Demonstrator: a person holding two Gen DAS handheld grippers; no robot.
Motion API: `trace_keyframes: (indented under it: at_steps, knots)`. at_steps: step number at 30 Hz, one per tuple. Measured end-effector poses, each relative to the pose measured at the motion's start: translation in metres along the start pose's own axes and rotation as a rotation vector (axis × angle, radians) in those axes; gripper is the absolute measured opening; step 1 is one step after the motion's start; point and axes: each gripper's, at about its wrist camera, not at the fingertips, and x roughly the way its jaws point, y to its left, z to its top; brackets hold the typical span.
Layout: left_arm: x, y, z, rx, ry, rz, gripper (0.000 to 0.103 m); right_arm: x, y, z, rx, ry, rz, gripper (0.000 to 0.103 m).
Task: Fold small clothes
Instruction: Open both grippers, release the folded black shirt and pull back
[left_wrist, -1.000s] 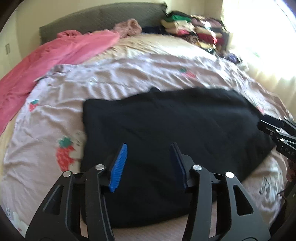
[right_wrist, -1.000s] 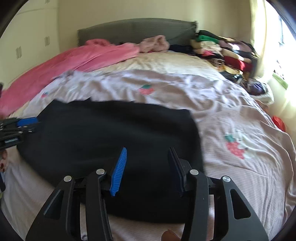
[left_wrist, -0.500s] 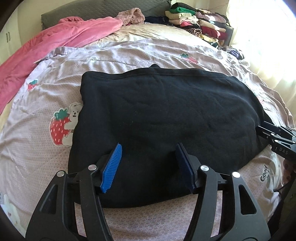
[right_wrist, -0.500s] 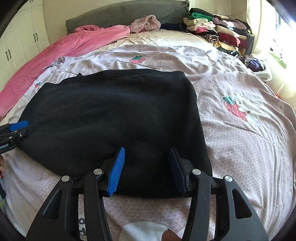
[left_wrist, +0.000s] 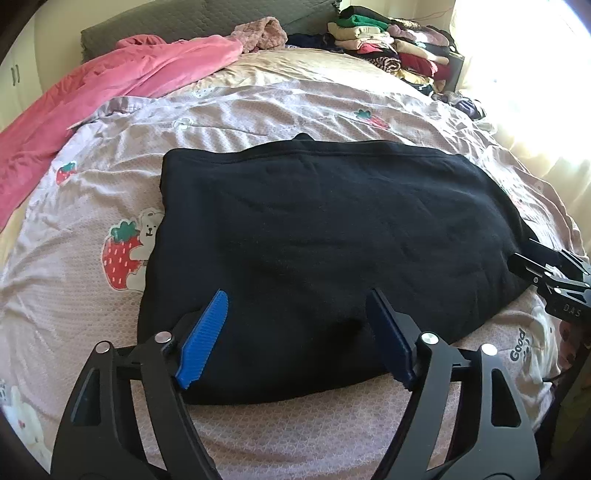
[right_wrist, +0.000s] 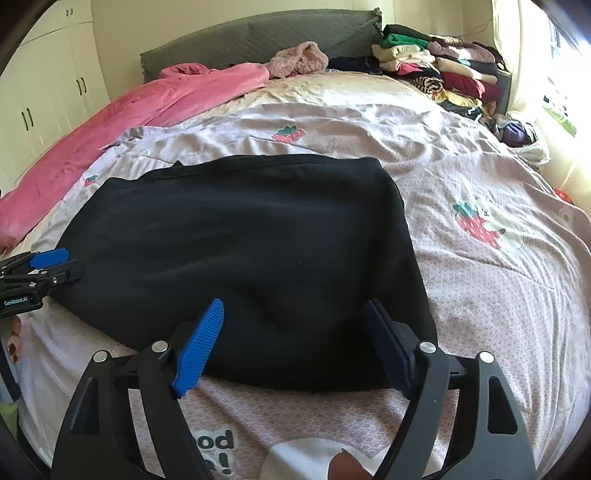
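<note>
Black garment (left_wrist: 332, 236) lies folded and flat across a bed, on a pink-lilac quilt (left_wrist: 258, 110) printed with strawberries and bears, seen from the left wrist. The left gripper (left_wrist: 299, 339) hangs over the garment's near edge, its blue-padded fingers (left_wrist: 207, 332) standing wide after just opening, the cloth lying loose beneath and between them, not pinched. At the right rim, the right gripper (left_wrist: 554, 280) shows side-on at the garment's right end. A pink blanket (left_wrist: 110, 88) runs along the bed's left side toward a grey-green headboard (left_wrist: 184, 22), and a pile of folded clothes (left_wrist: 391, 48) sits at the far right corner beside a bright window.

From the right wrist, the same black garment (right_wrist: 240, 251) fills the middle of the quilt (right_wrist: 480, 295). The right gripper (right_wrist: 295, 343) sits above the garment's near right corner, its fingers (right_wrist: 201, 339) likewise spread wide after just opening, with cloth between them but no pad pressing on it. The left gripper (right_wrist: 48, 266) appears at the left edge, at the garment's left end, with fingertips of the person's hand (right_wrist: 14, 339) below it. White wardrobe doors (right_wrist: 48, 92) stand behind the pink blanket (right_wrist: 147, 107).
</note>
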Motion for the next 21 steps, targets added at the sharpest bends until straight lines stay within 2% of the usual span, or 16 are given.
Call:
trace_keyframes:
  at_steps: [1,4,8,9,11,21]
  knots:
    - [0.000,0.000,0.000,-0.001,-0.001,-0.001,0.073,-0.001,0.000,0.000,0.000,-0.003,-0.001,0.078]
    - [-0.003,0.000,0.001,-0.004,-0.003,0.000,0.075,-0.004,0.000,0.000,0.011,-0.012,0.004,0.087]
    - [-0.006,0.000,0.004,-0.002,-0.006,0.001,0.078,-0.009,0.001,0.000,0.018,-0.023,0.011,0.092]
    - [-0.007,-0.001,0.004,-0.001,-0.005,0.002,0.079,-0.010,0.001,0.000,0.018,-0.025,0.012,0.092]
    - [-0.009,-0.001,0.005,0.000,-0.009,0.005,0.088,-0.012,0.003,-0.001,0.016,-0.031,0.014,0.093]
    - [-0.025,-0.002,0.011,0.003,-0.041,0.011,0.093,-0.026,0.013,-0.007,0.021,-0.052,0.034,0.098]
